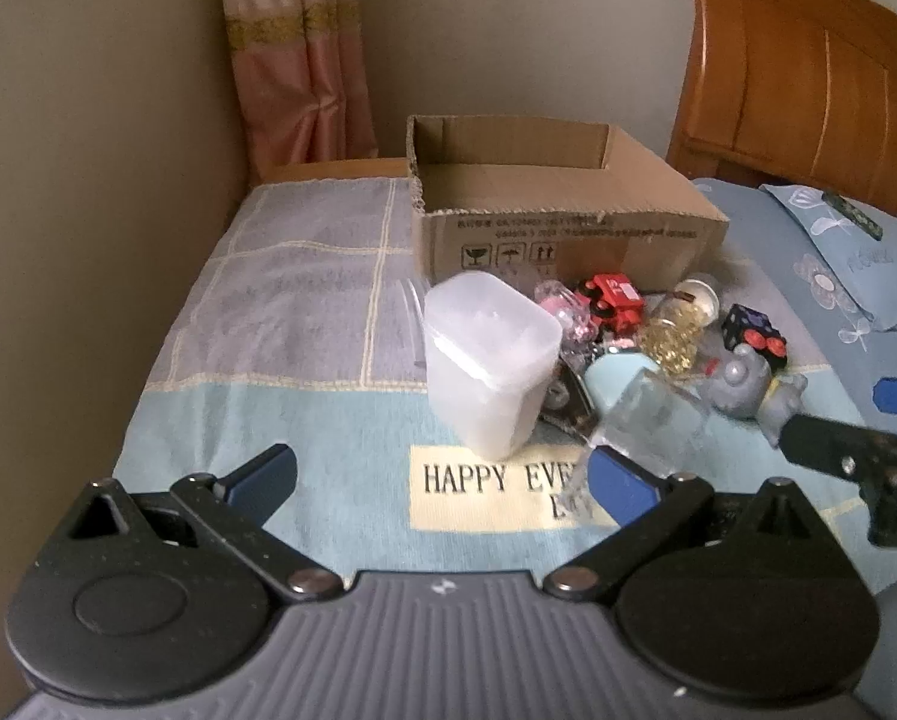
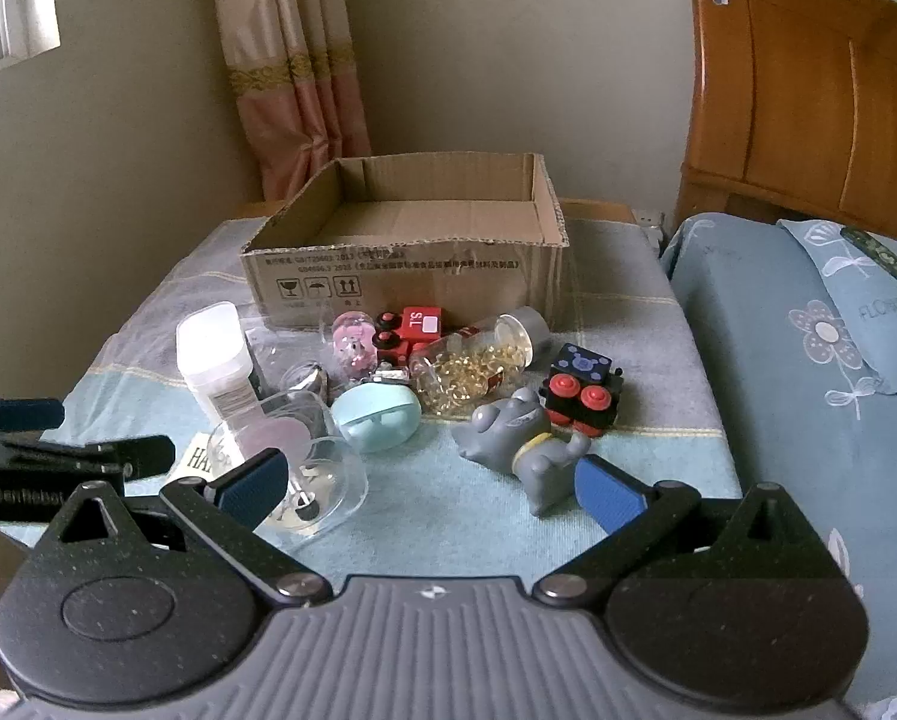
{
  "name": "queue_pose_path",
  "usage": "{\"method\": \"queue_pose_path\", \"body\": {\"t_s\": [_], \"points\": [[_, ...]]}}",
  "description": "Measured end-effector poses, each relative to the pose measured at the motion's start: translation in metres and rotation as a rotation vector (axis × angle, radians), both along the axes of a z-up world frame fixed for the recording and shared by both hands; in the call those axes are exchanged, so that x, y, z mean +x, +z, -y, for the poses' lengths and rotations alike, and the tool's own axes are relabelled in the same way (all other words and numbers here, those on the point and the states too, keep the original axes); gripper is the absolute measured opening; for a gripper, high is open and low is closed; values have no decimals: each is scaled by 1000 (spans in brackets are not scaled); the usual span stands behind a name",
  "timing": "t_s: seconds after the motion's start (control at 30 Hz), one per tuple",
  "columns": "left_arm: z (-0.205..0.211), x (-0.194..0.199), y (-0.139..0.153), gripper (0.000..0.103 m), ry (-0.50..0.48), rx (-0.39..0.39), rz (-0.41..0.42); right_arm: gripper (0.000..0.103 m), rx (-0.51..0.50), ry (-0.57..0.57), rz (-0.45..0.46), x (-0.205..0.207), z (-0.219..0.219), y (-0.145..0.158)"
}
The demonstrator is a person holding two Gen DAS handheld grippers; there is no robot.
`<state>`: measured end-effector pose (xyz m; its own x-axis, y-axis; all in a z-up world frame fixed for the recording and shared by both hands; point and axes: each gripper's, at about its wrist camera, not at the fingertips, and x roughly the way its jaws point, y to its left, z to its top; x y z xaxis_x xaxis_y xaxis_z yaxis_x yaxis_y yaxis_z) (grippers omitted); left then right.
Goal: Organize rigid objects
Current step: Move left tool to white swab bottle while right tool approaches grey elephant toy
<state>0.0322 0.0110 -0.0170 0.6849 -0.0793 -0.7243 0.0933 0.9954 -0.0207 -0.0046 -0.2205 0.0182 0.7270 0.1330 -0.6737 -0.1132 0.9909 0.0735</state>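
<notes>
An open cardboard box point(image 2: 406, 276) stands at the back of the cloth-covered table; it also shows in the left wrist view point(image 1: 568, 240). In front of it lies a pile: a white plastic container point(image 1: 490, 360) point(image 2: 217, 360), a red toy train point(image 2: 412, 330), a bottle of gold beads point(image 2: 478, 360), a black toy train point(image 2: 583, 390), a grey toy animal point(image 2: 520, 438), a mint round case point(image 2: 376, 417) and a clear cup point(image 2: 310, 480). My left gripper point(image 1: 442, 480) is open and empty before the white container. My right gripper point(image 2: 430, 486) is open and empty, just short of the grey toy.
A bed with a blue pillow point(image 2: 856, 312) and wooden headboard point(image 2: 808, 90) lies to the right. A wall and a pink curtain point(image 2: 292, 72) stand behind the table. The cloth point(image 1: 304, 300) to the left of the pile is bare.
</notes>
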Motion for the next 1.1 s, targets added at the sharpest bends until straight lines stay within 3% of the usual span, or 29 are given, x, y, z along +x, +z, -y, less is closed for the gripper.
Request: {"method": "queue_pose_path", "body": {"t_s": [0.5,0.77,0.93,1.1], "points": [[-9,63,1,102,39,9,-6,103,6,-3,-14,29,18,-11],[-44,53,-3,102,93,-24,-18,103,-34,-14,-44,34,28,-23],[-66,41,-12,102,154,48,-50,103,-59,-28,-90,32,37,-38],[-79,34,-14,102,174,56,-65,103,-62,-36,-112,33,41,-47]]}}
